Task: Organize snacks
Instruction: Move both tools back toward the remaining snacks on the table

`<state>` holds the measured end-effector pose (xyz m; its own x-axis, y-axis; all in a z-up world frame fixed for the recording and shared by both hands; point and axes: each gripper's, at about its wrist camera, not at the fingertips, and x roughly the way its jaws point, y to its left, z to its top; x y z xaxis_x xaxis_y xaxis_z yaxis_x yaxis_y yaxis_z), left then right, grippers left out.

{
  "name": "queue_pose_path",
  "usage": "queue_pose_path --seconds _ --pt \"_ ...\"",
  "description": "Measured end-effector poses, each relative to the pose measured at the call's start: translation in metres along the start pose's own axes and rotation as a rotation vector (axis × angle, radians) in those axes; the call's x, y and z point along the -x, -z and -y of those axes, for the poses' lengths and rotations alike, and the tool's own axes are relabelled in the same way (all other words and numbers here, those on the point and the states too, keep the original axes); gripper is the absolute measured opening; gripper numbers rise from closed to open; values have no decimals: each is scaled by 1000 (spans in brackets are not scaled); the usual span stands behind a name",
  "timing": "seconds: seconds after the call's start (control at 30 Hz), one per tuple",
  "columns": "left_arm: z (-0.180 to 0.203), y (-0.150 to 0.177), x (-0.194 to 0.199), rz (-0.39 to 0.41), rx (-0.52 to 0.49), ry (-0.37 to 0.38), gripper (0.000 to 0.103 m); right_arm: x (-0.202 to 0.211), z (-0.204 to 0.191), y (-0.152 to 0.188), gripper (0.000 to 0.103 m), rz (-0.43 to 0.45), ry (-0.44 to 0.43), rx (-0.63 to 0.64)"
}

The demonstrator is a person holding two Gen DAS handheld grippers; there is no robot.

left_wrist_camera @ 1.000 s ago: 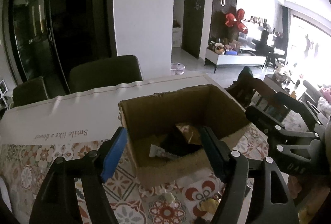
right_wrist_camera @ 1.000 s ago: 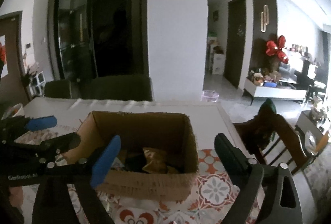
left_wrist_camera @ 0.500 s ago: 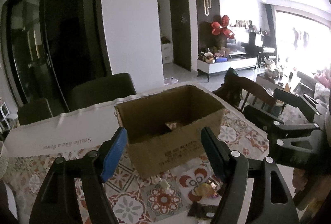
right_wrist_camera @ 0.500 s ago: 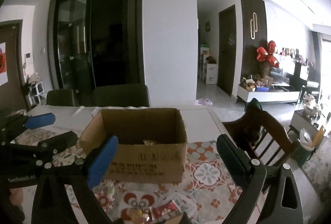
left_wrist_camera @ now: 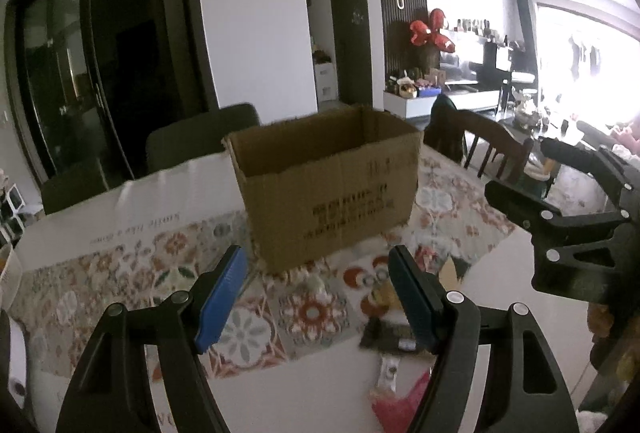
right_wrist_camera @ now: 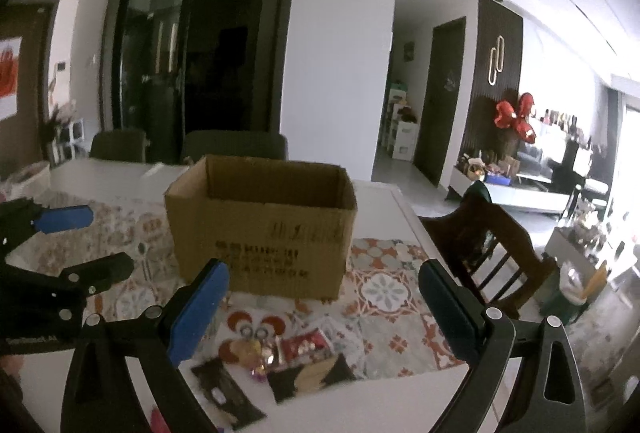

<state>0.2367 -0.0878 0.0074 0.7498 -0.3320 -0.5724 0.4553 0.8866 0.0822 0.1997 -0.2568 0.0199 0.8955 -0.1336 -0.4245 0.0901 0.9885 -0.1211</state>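
An open brown cardboard box (left_wrist_camera: 328, 189) (right_wrist_camera: 264, 229) stands on the patterned table runner (left_wrist_camera: 304, 313); its inside is hidden from here. Loose snack packets lie on the table in front of it: a red packet (right_wrist_camera: 306, 343), a gold-wrapped sweet (right_wrist_camera: 244, 351), dark packets (right_wrist_camera: 308, 377) (left_wrist_camera: 390, 335) and a pink one (left_wrist_camera: 400, 405). My left gripper (left_wrist_camera: 318, 293) is open and empty, short of the box. My right gripper (right_wrist_camera: 324, 305) is open and empty above the packets. Each gripper shows at the edge of the other's view.
A white table (right_wrist_camera: 100, 173) carries the runner. Dark chairs (left_wrist_camera: 200, 137) stand behind it and a wooden chair (right_wrist_camera: 492, 233) at its right end. A white cup rim (left_wrist_camera: 8, 273) sits at the far left.
Both grippers have pulled back and lowered away from the box. The box's inside has dropped out of sight and the loose packets on the table have come into view.
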Motion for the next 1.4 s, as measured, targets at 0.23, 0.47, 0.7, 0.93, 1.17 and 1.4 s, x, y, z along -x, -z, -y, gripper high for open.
queue_pose_path --seconds 0.23,0.47,0.7,0.93,1.17,1.4 --pt "14 34 5 -56 -64 27 70 15 -11 26 97 -52 -21 29" --pt "24 57 2 -97 -130 81 61 20 -23 66 96 -182 -75 29" --pt "31 72 -12 -165 -161 162 49 19 -33 101 96 -304 -132 -2" --pt "34 81 -41 -260 -128 264 39 13 -42 117 96 -359 -169 -17" --pt "42 88 -57 -310 -119 306 32 4 -41 126 96 -408 -201 -59" --pt "48 95 -72 -359 -104 316 23 0 -40 132 96 -425 -198 -70"
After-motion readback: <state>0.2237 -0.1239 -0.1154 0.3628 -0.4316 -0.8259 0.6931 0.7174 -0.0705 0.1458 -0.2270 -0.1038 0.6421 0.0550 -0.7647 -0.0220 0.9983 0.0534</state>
